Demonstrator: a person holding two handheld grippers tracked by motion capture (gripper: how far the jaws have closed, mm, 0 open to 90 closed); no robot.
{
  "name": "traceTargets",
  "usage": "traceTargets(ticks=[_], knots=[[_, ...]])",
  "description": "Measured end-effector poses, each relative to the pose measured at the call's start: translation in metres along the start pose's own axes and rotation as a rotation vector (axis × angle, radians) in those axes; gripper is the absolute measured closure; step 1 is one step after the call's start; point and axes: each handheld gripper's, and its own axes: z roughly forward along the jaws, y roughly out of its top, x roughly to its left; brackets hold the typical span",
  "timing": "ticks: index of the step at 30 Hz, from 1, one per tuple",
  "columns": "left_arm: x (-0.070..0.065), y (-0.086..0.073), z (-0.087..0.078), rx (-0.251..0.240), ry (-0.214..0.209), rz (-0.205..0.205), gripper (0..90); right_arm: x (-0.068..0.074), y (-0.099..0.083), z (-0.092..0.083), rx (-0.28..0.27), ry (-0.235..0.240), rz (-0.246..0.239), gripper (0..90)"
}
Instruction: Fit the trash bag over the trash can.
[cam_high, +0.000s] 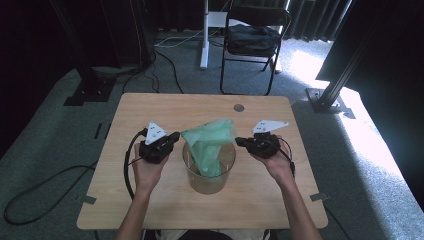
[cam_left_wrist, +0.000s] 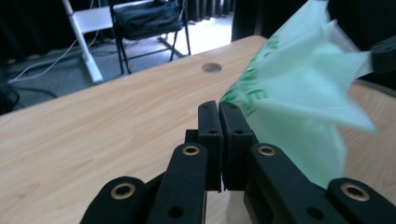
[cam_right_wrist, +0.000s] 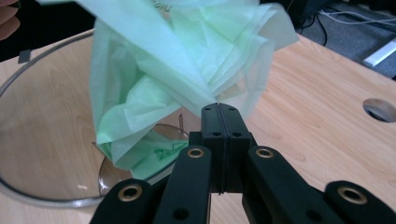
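A thin green plastic bag hangs partly inside a clear round container at the middle of the wooden table. My left gripper is at the bag's left upper edge, and in the left gripper view its jaws are shut, with the bag pinched at their tips. My right gripper is at the bag's right upper edge. In the right gripper view it is shut on a fold of the bag, above the container's rim. The bag's top is stretched between the two grippers.
A round cable hole lies near the table's far edge. Beyond the table stand a black folding chair and a white post. Cables trail over the grey carpet on the left.
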Motion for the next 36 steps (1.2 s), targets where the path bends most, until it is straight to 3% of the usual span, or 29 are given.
traceTargets(ticks=[5, 9, 13, 18, 23, 30, 36], knots=[[0.007, -0.005, 0.0, 0.004, -0.001, -0.042, 87.9, 0.001, -0.004, -0.001, -0.002, 0.012, 0.003, 90.0], [0.006, 0.001, -0.002, 0.008, -0.006, -0.026, 80.3, 0.003, -0.002, 0.0, -0.006, 0.012, -0.002, 90.0], [0.004, 0.006, -0.002, 0.007, -0.038, -0.028, 73.7, 0.004, 0.001, 0.0, -0.014, 0.012, 0.0, 90.0], [-0.006, 0.012, 0.003, 0.018, -0.102, -0.013, 65.4, 0.006, 0.007, 0.0, -0.02, 0.013, -0.015, 90.0], [-0.023, 0.022, 0.008, 0.029, -0.149, 0.036, 58.1, 0.01, 0.013, 0.0, -0.027, 0.017, -0.027, 90.0], [-0.037, 0.037, 0.015, 0.026, -0.178, 0.054, 50.7, 0.016, 0.017, 0.001, -0.035, 0.028, -0.045, 90.0], [-0.042, 0.042, 0.024, 0.057, -0.185, 0.054, 47.2, 0.022, 0.019, -0.002, -0.047, 0.037, -0.067, 90.0]])
